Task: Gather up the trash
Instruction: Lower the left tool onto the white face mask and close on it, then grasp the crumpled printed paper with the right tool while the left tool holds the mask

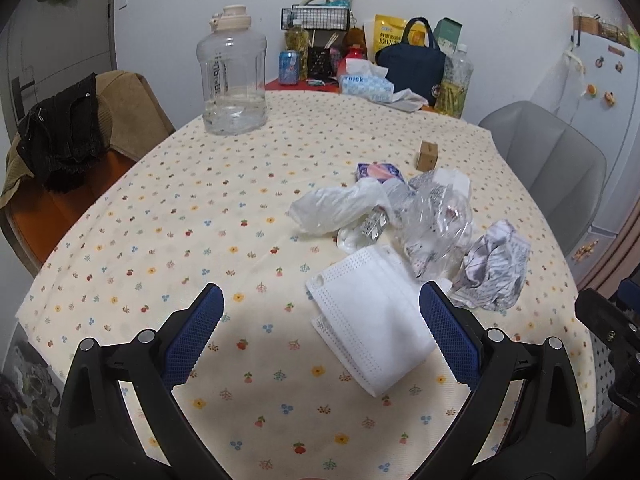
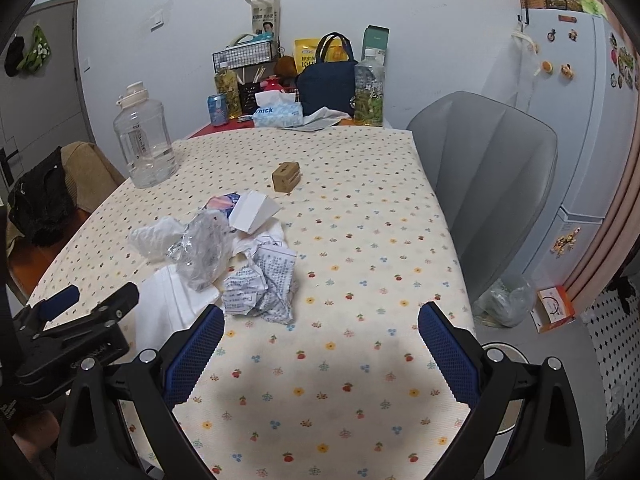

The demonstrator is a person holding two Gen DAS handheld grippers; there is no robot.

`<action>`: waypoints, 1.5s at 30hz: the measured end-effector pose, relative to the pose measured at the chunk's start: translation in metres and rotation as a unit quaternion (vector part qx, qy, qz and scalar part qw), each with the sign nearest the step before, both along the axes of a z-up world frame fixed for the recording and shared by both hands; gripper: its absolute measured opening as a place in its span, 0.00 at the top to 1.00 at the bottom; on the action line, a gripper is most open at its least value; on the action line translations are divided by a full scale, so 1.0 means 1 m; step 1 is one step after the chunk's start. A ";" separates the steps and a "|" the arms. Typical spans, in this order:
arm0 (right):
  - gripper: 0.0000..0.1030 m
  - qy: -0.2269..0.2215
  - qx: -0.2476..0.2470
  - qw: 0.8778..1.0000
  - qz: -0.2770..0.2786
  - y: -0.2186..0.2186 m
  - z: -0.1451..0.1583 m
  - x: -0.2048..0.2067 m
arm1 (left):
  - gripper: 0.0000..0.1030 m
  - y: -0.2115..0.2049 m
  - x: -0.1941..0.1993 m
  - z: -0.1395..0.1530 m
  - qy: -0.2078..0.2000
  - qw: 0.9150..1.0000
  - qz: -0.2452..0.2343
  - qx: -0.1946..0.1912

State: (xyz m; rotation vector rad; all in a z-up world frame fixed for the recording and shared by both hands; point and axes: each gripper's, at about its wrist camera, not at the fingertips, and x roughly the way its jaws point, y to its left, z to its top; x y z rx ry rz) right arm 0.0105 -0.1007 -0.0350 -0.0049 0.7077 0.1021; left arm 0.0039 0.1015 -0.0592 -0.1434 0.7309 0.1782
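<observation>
On tbl, trash pile point(image 2: 224, 256), both claws open

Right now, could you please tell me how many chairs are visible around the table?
2. A brown upholstered chair draped with dark clothing stands at the table's left side; a grey padded chair stands at its right, near the fridge. Others may be out of view.

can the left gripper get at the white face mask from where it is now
Probably yes. The left gripper is open, and the white face mask lies flat on the tablecloth just ahead, partly between its fingers with nothing on top. The crumpled paper sits beside the right finger and could get nudged.
</observation>
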 end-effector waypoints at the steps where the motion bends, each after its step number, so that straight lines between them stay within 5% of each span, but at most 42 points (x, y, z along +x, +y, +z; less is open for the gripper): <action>1: 0.08 0.001 0.000 1.000 0.000 0.000 -0.001 0.000 | 0.05 0.000 0.002 -0.003 0.003 1.000 -0.001 -0.001; 15: 0.08 0.026 0.000 1.000 -0.015 -0.012 -0.021 0.012 | 0.06 -0.031 0.031 -0.037 0.057 0.998 -0.033 0.006; 20: 0.08 0.033 -0.001 0.999 -0.014 -0.013 -0.026 0.014 | 0.29 -0.035 0.033 -0.041 0.064 0.997 -0.045 0.002; 25: 0.08 0.032 -0.001 0.999 -0.011 -0.012 -0.025 0.012 | 0.81 -0.044 0.030 -0.037 0.058 0.995 -0.077 -0.007; 27: 0.08 0.028 -0.002 1.000 -0.009 -0.010 -0.022 0.010 | 0.92 -0.046 0.027 -0.033 0.051 0.996 -0.078 -0.007; 40: 0.08 0.013 -0.003 1.000 0.004 0.001 -0.008 0.007 | 0.93 -0.011 0.003 0.016 -0.042 0.998 -0.032 -0.034; 45: 0.08 0.010 0.000 1.000 0.011 0.006 -0.006 0.010 | 0.93 0.002 0.009 0.019 -0.049 0.998 -0.011 -0.029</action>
